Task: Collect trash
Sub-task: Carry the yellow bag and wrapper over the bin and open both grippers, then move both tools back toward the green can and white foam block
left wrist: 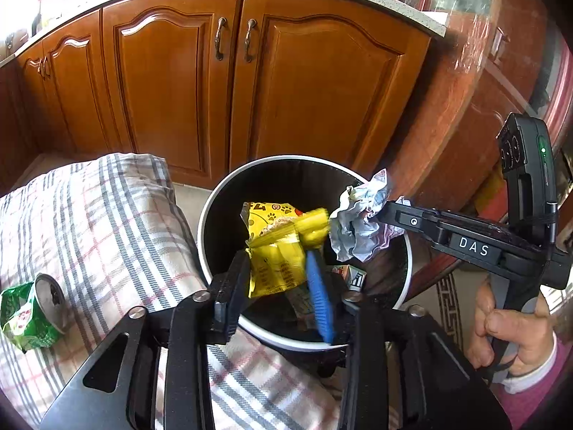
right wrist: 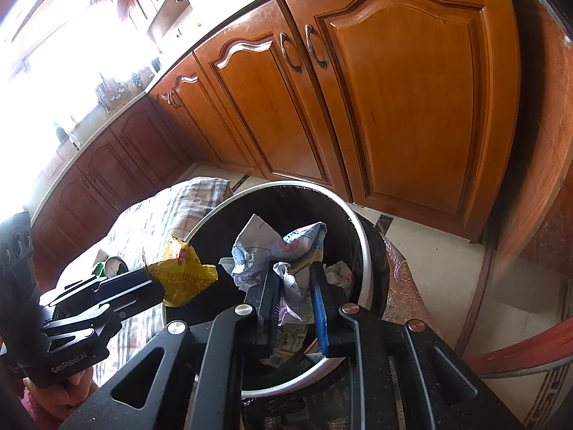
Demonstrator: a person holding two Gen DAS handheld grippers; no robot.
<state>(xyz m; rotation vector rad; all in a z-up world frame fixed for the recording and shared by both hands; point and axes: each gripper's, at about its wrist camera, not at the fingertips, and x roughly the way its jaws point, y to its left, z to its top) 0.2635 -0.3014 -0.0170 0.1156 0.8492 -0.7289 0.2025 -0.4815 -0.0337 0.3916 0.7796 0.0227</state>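
In the left wrist view I had my left gripper [left wrist: 283, 283] tilted down over the round black white-rimmed bin [left wrist: 215, 193]; the crinkled yellow foil snack wrapper [left wrist: 275, 251] hung between its loosened jaws, and I cannot tell if the pads pressed it. A crushed green can [left wrist: 30, 313] lay on the checked cloth [left wrist: 107, 215].

In the right wrist view my right gripper [right wrist: 295, 301] pinched a crumpled white printed paper wad [right wrist: 283, 251] above the bin's opening.
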